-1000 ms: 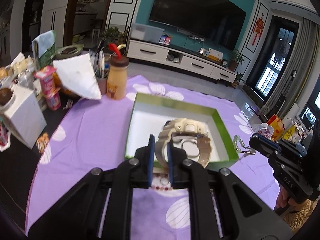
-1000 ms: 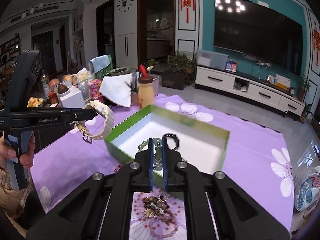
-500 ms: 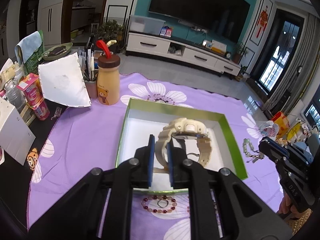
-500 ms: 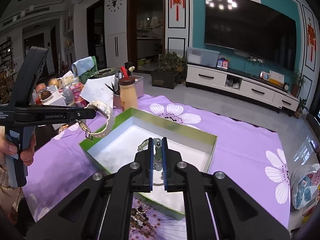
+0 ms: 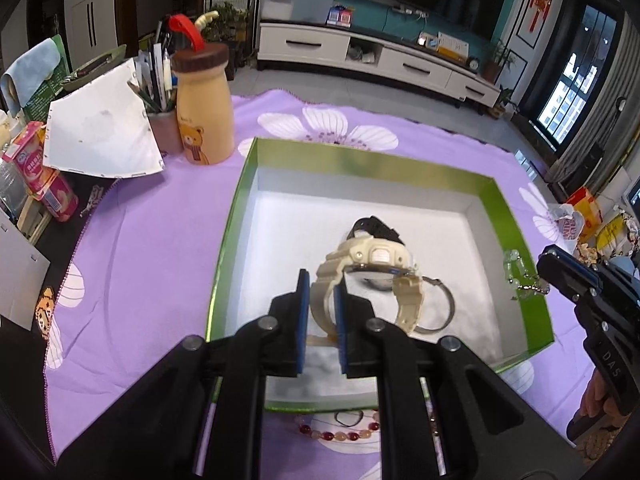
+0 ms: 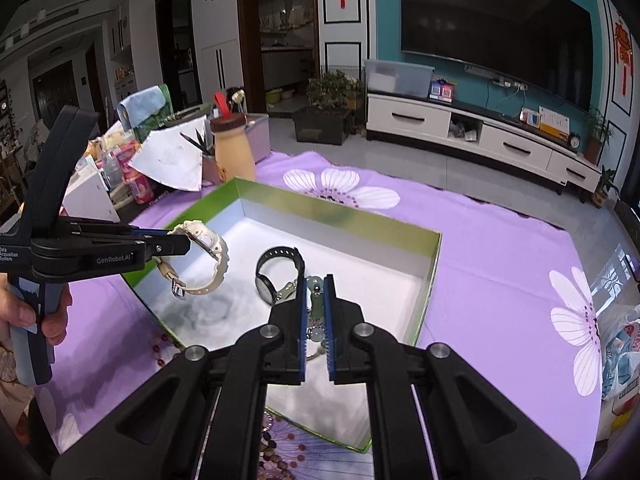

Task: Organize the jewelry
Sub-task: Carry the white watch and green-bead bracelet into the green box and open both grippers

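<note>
My left gripper [image 5: 322,284] is shut on the strap of a cream watch [image 5: 372,258], which hangs over the white floor of the green box [image 5: 240,216]. In the right wrist view the same watch [image 6: 208,248] hangs from the left gripper [image 6: 176,240] above the box's near-left corner. My right gripper [image 6: 316,280] is shut on a pale green bead bracelet [image 6: 316,304] over the box [image 6: 340,216]. A black watch [image 6: 280,268] and a silver bangle [image 5: 440,312] lie inside. The right gripper [image 5: 560,272] dangles its bracelet [image 5: 514,268] at the box's right rim.
A red and amber bead bracelet [image 5: 340,434] lies on the purple flowered cloth [image 5: 140,240] in front of the box. A beige bear bottle [image 5: 204,108], a pen cup, white paper [image 5: 100,132] and pink cartons stand at the left. Plastic bags [image 5: 580,216] sit at the right.
Both grippers have moved forward and down over the box, each still shut on its piece. The cream watch now hangs low inside the box's walls, and the green bracelet is above the box floor.
</note>
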{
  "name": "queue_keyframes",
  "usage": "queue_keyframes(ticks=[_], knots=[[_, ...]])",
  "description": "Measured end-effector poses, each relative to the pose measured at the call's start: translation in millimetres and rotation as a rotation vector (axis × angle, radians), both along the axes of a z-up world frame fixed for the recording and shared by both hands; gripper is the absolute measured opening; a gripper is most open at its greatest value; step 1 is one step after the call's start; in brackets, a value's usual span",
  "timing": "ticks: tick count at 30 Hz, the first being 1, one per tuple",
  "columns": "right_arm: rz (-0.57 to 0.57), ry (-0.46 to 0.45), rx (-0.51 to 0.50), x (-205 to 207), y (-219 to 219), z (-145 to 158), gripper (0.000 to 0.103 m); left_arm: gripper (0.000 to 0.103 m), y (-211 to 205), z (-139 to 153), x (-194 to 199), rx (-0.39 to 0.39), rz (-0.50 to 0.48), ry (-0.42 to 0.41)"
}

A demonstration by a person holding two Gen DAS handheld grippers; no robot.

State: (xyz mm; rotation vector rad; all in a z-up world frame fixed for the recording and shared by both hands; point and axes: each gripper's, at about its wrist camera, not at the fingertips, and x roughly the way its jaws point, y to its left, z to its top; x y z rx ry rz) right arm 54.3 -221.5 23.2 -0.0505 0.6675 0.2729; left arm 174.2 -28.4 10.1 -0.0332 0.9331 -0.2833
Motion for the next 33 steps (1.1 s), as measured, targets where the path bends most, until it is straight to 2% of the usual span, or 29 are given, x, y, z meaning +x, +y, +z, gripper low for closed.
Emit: queue_keyframes(ticks=[13, 27, 33], knots=[[-0.004, 0.074, -0.045, 20, 2, -27, 0.007, 0.012, -20, -24, 7, 0.114, -0.024, 0.034], [-0.033, 0.138, -0.057, 33, -1, -35, 0.007, 0.012, -22, -36, 14, 0.125, -0.034, 0.062], [-0.04, 0.148, -0.07, 33, -1, -37, 0.007, 0.016, -23, -35, 13, 0.127, -0.028, 0.054]])
